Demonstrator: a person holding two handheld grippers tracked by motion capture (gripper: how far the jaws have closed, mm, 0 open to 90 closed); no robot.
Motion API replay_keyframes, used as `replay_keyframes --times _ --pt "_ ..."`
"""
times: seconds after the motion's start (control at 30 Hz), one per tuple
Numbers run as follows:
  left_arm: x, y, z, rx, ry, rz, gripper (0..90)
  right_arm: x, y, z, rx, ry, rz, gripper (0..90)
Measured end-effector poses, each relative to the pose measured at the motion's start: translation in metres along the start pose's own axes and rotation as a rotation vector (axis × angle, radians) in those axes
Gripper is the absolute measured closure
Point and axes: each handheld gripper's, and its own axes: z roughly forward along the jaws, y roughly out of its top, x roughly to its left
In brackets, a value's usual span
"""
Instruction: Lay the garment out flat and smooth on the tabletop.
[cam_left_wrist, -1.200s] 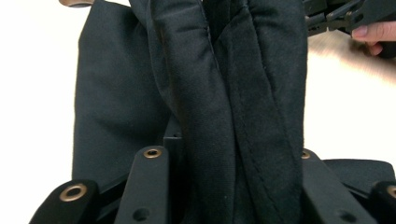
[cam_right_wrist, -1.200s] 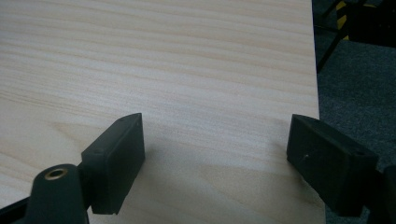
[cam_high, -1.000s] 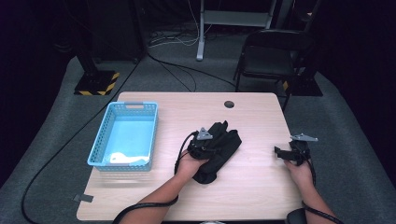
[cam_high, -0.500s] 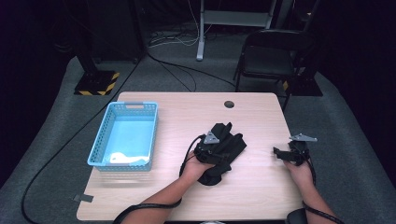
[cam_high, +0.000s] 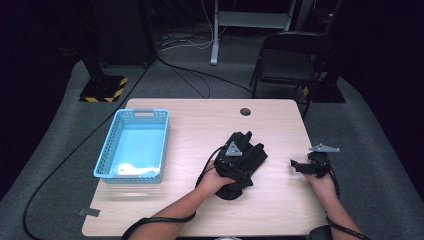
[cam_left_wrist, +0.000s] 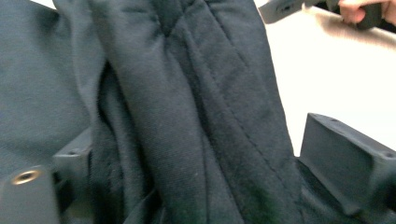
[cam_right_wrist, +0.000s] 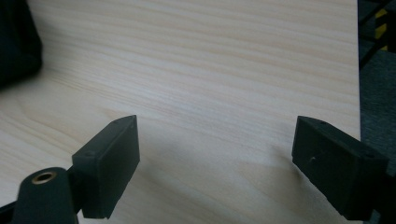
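Observation:
A black garment (cam_high: 251, 166) lies bunched on the wooden table (cam_high: 200, 122), right of centre. My left gripper (cam_high: 246, 141) rests on top of it, a hand behind. In the left gripper view its jaws have just been opening and stand wide, with folds of the dark cloth (cam_left_wrist: 187, 102) lying between them, unpinched. My left gripper (cam_left_wrist: 205, 158) is open. My right gripper (cam_high: 297, 164) hovers near the table's right edge, pointing left toward the garment. In its own view my right gripper (cam_right_wrist: 215, 158) is open over bare wood, with a corner of the garment (cam_right_wrist: 16, 42) at the far left.
A light blue basket (cam_high: 106, 156) stands on the table's left side with a white item (cam_high: 135, 170) inside. A round cable hole (cam_high: 245, 111) sits near the far edge. A black chair (cam_high: 287, 60) stands beyond the table. Cables run over the floor.
My left hand has slid to the right with the garment, which now lies closer to the right gripper. The right hand has kept still.

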Motion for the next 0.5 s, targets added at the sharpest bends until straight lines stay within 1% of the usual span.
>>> replay_keyframes --times 0.03,0.07,0.1,0.13,0.2,0.23,0.3,0.33,0.4,0.5 --pt "0.000 0.001 0.000 0.008 -0.007 0.011 5.0 0.001 0.001 -0.002 -0.008 0.013 -0.001 13.6" --pt "0.000 0.001 0.000 0.008 -0.007 0.011 2.5 0.001 0.001 -0.002 -0.008 0.013 -0.001 13.6" --pt "0.000 0.002 -0.001 0.015 -0.014 0.015 2.5 0.002 0.004 -0.005 -0.024 0.030 -0.009 13.5" --pt "0.000 0.004 -0.003 0.019 -0.028 0.019 0.0 0.004 0.008 -0.010 -0.052 0.050 -0.012 13.1" --pt "0.001 0.006 -0.005 0.027 -0.032 0.023 0.0 0.007 0.011 -0.014 -0.071 0.054 -0.024 11.8" --pt "0.001 0.006 -0.005 0.027 -0.032 0.023 0.0 0.007 0.011 -0.014 -0.071 0.054 -0.024 11.8" --pt "0.002 0.008 -0.008 0.029 -0.040 0.026 0.0 0.011 0.015 -0.018 -0.079 0.056 -0.049 10.6" --pt "0.004 0.009 -0.011 0.023 -0.046 0.024 0.0 0.016 0.017 -0.020 -0.071 0.068 -0.062 10.0" --pt "0.005 0.010 -0.013 0.020 -0.049 0.032 0.1 0.020 0.018 -0.020 -0.063 0.085 -0.066 10.1" --pt "0.008 0.012 -0.018 0.003 -0.053 0.017 0.1 0.029 0.021 -0.022 -0.067 0.108 -0.066 10.6"
